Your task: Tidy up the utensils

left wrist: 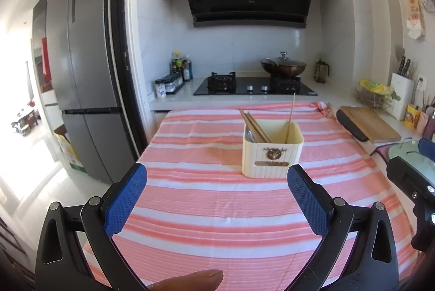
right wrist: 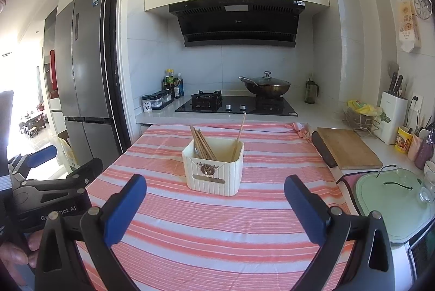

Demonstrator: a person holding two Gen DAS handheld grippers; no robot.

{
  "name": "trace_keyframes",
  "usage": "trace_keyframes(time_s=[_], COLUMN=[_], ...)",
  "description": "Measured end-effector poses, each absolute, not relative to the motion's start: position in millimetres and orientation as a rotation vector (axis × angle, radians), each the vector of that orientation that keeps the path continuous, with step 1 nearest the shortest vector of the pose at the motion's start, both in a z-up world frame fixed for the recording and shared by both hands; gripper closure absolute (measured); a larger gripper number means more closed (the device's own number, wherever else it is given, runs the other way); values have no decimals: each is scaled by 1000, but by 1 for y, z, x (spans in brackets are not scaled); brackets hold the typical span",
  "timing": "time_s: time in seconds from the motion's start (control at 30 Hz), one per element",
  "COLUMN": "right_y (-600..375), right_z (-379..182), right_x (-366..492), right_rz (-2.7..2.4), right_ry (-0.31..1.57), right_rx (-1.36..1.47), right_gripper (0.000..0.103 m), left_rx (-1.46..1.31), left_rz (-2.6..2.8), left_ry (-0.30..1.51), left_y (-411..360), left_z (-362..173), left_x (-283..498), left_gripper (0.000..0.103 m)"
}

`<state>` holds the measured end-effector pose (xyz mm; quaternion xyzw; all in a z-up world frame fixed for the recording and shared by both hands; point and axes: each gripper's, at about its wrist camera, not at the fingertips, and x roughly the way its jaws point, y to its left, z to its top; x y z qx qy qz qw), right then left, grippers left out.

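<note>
A cream ribbed utensil holder stands on the pink and white striped tablecloth. A bundle of brown chopsticks leans in its left side. A single pale stick stands in its right side. My left gripper is open and empty, held above the cloth in front of the holder. My right gripper is open and empty, also just short of the holder. The left gripper's body shows at the left edge of the right wrist view.
A wooden cutting board and a pale green tray lie on the counter to the right. A gas stove with a lidded wok is behind the table. A grey fridge stands to the left. A knife block is far right.
</note>
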<state>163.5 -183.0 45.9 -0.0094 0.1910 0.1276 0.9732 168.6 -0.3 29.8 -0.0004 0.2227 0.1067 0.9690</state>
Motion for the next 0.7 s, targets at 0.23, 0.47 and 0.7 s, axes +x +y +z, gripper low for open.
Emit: trace_keyframes(time_s=[0.23,0.47,0.7], right_y=[-184,-182,-180], right_z=[45,43,41], right_x=[162,162,162], right_rz=[254,255,253], right_ry=[387,389,396], right_rx=[-21,-28,-35], right_gripper=[0,0,0], left_rx=[3,3,1], left_rz=[223,221,222], left_ry=[446,447,449], left_y=[0,1,2], left_z=[30,30,30], left_x=[166,167,168], left_gripper=[0,0,0])
